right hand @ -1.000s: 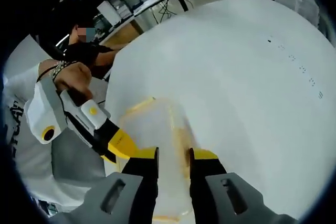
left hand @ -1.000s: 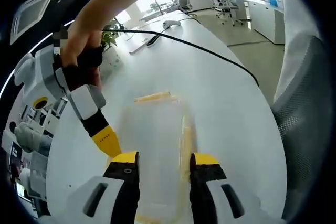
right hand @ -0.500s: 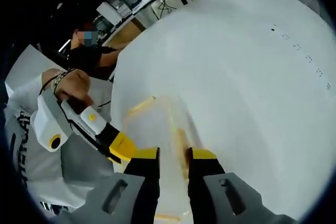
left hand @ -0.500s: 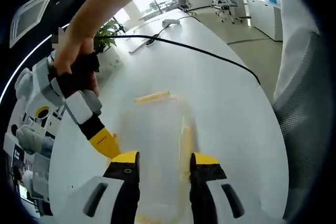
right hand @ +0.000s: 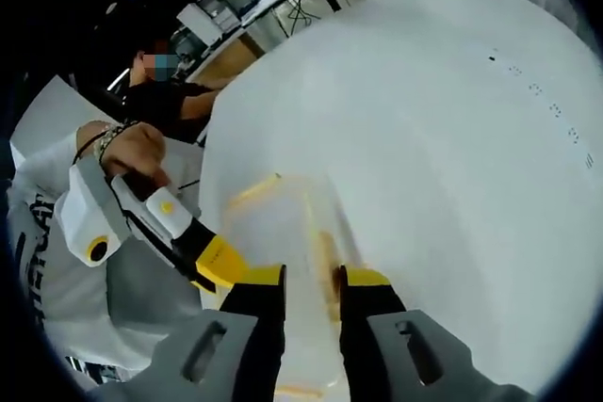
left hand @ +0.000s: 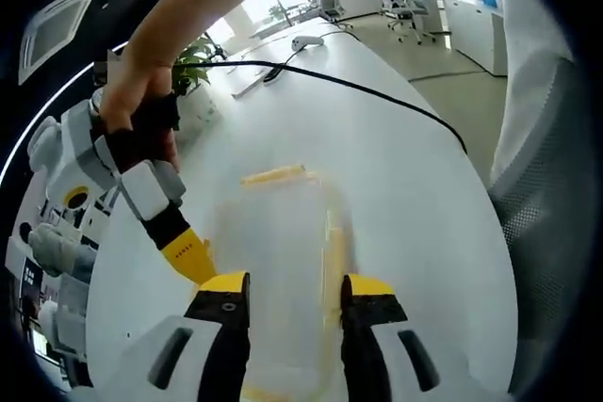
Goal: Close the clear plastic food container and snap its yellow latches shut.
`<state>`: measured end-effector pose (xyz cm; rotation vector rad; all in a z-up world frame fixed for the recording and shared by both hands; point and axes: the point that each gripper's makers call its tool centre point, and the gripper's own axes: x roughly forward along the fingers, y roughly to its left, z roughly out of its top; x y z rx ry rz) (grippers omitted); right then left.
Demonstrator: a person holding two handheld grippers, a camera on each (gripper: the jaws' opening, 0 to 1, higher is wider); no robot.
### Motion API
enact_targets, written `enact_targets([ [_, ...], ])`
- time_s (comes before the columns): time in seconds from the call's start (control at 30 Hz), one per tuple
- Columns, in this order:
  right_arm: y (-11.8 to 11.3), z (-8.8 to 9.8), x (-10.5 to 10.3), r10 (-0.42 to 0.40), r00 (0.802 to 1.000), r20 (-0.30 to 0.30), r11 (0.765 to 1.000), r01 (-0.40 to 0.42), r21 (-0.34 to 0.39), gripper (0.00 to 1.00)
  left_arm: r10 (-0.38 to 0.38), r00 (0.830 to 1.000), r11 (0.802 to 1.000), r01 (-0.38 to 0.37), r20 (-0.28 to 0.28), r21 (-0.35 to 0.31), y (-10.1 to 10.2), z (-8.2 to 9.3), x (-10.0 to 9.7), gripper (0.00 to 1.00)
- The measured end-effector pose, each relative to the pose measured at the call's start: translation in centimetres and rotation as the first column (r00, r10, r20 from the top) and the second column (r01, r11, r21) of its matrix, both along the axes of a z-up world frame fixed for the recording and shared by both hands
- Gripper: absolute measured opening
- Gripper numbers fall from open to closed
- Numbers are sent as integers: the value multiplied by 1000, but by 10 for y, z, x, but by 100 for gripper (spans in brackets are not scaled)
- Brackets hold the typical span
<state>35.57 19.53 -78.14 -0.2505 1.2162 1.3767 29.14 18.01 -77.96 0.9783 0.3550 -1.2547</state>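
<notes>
Left hand-held gripper [left hand: 287, 287] and right hand-held gripper [right hand: 312, 277] spread apart astride, seemingly lidded, clear container [left hand: 273, 233].

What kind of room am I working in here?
Likely an open-plan office: a large white table with a black cable across it, swivel office chairs beyond, and a potted plant near the windows.

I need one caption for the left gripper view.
Both grippers meet at a clear container on a white table.
</notes>
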Motion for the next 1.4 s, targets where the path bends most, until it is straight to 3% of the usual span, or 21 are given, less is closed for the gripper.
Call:
enact_targets([
  [0.23,-2,1,1,-10,1000,6,1000,10,11,18,-7,1000,1000,6,-10,-14,-1,1,0,32],
  [0.37,-1,1,-2,-40,999,0,999,40,-17,19,12,997,999,-16,-79,-46,-2,4,1,32],
  [0.47,-2,1,-5,-67,998,-11,998,66,-14,19,28,986,994,-44,-162,-98,-4,7,-4,31],
  [0.53,1,4,-4,-64,997,31,997,63,32,18,41,978,992,-65,-204,-109,-3,10,-5,29],
  [0.67,-2,11,1,-113,991,65,993,110,45,27,39,977,991,-64,-207,-114,4,17,-3,40],
  [0.7,-4,16,5,-122,988,94,992,117,54,32,33,975,992,-58,-219,-109,8,19,-5,42],
  [0.77,-8,22,5,-114,986,122,993,108,57,33,16,983,996,-31,-182,-81,16,19,-2,45],
  [0.83,-16,28,2,-90,980,178,995,82,52,33,45,982,996,-59,-185,-70,22,21,3,46],
  [0.97,-28,37,-6,-65,970,233,998,60,28,38,63,979,995,-77,-192,-69,32,29,12,51],
  [1.1,-41,36,-18,29,950,310,999,-13,-52,46,53,987,998,-47,-149,39,48,24,24,61],
  [1.17,-46,33,-28,69,944,324,995,-42,-90,47,51,984,998,-43,-172,53,49,23,26,65],
  [1.23,-49,30,-35,101,936,338,990,-62,-123,53,48,970,997,-32,-237,68,49,21,23,71],
  [1.33,-60,19,-42,179,920,350,972,-109,-210,65,31,970,993,-2,-242,119,51,17,28,80],
  [1.4,-62,10,-44,177,929,326,969,-107,-222,71,44,967,987,-4,-249,160,53,10,31,87],
])
